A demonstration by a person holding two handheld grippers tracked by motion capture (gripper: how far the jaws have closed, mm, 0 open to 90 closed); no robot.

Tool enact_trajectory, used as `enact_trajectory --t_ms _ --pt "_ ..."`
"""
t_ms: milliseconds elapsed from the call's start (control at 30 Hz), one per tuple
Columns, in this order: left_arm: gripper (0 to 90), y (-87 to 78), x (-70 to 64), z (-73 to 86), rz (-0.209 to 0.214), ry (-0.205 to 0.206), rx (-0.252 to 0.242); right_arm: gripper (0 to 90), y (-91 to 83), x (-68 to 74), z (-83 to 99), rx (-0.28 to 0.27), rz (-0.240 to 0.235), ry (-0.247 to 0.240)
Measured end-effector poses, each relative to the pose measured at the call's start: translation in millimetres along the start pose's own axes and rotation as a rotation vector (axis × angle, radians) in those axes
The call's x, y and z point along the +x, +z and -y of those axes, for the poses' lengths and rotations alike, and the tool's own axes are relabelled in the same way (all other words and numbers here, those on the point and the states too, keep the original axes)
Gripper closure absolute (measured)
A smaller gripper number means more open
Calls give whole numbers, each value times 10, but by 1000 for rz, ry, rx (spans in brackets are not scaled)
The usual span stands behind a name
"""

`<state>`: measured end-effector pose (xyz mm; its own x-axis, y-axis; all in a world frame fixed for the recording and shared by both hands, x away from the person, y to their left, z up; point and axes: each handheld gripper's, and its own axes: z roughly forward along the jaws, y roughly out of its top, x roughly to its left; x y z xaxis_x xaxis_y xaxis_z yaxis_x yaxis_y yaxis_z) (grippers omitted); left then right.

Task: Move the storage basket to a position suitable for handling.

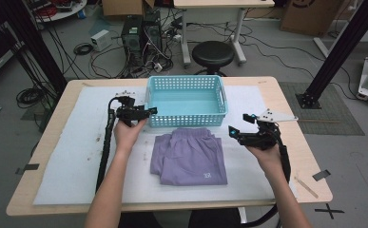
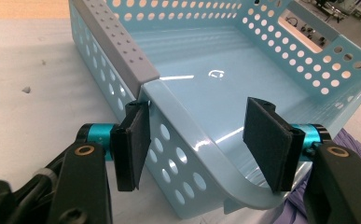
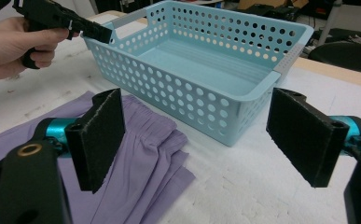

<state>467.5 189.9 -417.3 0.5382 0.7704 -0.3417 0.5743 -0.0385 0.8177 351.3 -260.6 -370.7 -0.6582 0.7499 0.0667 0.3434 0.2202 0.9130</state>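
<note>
At centre frame of the high view, the light blue perforated basket [image 1: 186, 100] stands on the white-covered surface [image 1: 72, 156], with the folded purple garment [image 1: 189, 157] lying just below it, close to its near wall. The left gripper [image 1: 149, 111] sits at the basket's lower-left corner. Its own view shows the fingers [image 2: 134, 142] spread apart and straddling the corner rim: one pad outside the wall, the other over the interior, neither pressing the plastic. The right gripper [image 1: 238, 124] hovers at right of the garment, apart from both items. Its fingers [image 3: 99, 135] stand wide, holding nothing, with the basket [image 3: 201, 70] ahead and the garment [image 3: 141, 163] at lower left.
</note>
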Motion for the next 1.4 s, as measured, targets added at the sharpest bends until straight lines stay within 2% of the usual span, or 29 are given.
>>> enact_trajectory --t_ms 200,233,333,567,700,800,867,1000,1100,1167,1300,1367,1400 --pt "397 -10 9 11 -3 -6 -12 199 -4 -1 0 1 4 -2" --pt "332 -20 5 11 -19 4 -19 199 -7 -1 2 0 5 -1" --pt "322 -80 -3 4 -52 47 -23 199 -3 -4 8 0 6 3" --pt "288 -284 -26 9 -93 90 -37 199 10 2 16 -3 16 -5" --pt "284 -427 -110 30 -95 173 -82 199 4 13 24 -11 28 1" --pt "283 -481 -118 24 -119 176 -87 199 23 32 33 -9 28 -4" --pt "283 -530 -133 42 -94 174 -102 199 29 55 35 -4 28 -9" --pt "283 -645 -265 109 -78 235 -120 199 35 95 34 -9 32 -17" --pt "283 -737 -344 172 -52 251 -140 199 60 122 48 -4 30 -17" --pt "283 -806 -402 237 -24 261 -153 199 73 135 56 -2 27 -22" --pt "283 -911 -509 366 33 278 -151 199 78 178 84 7 31 -30" --pt "283 -958 -565 400 65 276 -134 199 72 202 111 7 34 -33" --pt "283 -986 -598 426 77 279 -143 199 64 225 132 12 40 -32"
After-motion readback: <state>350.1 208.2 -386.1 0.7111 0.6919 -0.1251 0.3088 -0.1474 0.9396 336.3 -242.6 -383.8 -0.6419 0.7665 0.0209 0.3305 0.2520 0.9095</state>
